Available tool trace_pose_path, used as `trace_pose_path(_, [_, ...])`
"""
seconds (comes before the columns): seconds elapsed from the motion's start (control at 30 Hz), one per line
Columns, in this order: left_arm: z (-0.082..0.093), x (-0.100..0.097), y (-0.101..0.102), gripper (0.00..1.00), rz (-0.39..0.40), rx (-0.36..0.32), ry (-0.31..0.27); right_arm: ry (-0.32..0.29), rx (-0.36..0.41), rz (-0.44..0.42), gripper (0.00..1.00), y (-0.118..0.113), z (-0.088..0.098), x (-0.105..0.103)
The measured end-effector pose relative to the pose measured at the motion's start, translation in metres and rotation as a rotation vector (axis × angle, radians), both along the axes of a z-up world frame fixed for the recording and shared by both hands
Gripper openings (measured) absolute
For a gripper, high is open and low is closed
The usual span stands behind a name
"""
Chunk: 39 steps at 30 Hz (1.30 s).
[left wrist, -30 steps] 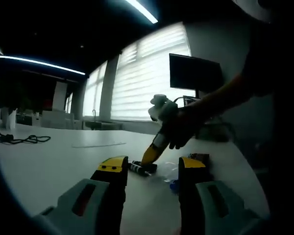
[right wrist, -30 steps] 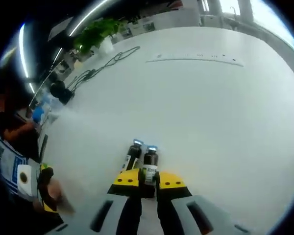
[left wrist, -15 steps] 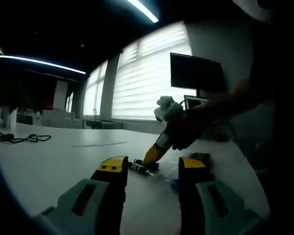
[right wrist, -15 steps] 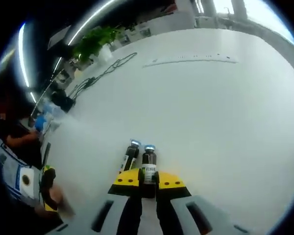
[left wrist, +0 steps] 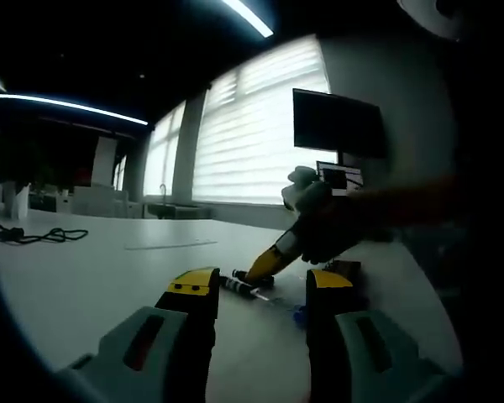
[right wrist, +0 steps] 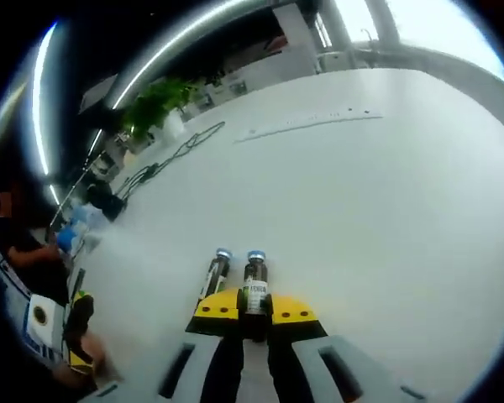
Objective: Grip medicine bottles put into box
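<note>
Dark medicine bottle (right wrist: pixel 253 284) pinched between the jaws of the right gripper (right wrist: pixel 254 312), long axis running straight ahead along them, blue cap pointing away. Second bottle (right wrist: pixel 215 276) lying on the white table (right wrist: pixel 386 193) just beside it to the left, roughly parallel, apart from the jaws. Left gripper (left wrist: pixel 260 290) spread and empty, well short of both bottles. Right gripper clearly nearer. Box not made out.

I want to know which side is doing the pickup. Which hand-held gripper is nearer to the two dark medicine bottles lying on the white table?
Right. The right hand-held gripper is shut on one medicine bottle; the second bottle lies beside it. The left hand-held gripper hangs open, short of them.
</note>
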<state>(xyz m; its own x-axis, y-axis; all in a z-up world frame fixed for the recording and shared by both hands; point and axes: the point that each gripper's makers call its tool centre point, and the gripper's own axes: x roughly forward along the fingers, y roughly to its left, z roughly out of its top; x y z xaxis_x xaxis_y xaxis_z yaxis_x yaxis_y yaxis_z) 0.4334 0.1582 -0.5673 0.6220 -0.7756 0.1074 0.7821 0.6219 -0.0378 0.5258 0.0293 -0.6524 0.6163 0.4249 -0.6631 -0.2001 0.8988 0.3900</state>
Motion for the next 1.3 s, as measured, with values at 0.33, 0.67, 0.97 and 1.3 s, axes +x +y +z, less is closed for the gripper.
trace_pose_path(0.33, [-0.002, 0.000, 0.000, 0.34, -0.002, 0.012, 0.002, -0.080, -0.001, -0.043, 0.06, -0.003, 0.006, -0.004])
trace_pose_path(0.67, [-0.005, 0.002, -0.001, 0.34, -0.001, 0.020, 0.014, -0.228, 0.071, -0.071, 0.06, -0.012, 0.037, -0.003])
trace_pose_path(0.97, [-0.007, 0.002, -0.002, 0.34, 0.003, 0.036, 0.018, -0.367, 0.027, 0.033, 0.06, -0.013, 0.056, -0.017])
trace_pose_path(1.3, [-0.008, 0.004, -0.003, 0.34, 0.008, 0.042, 0.021, -0.472, 0.002, 0.194, 0.06, -0.002, 0.073, -0.038])
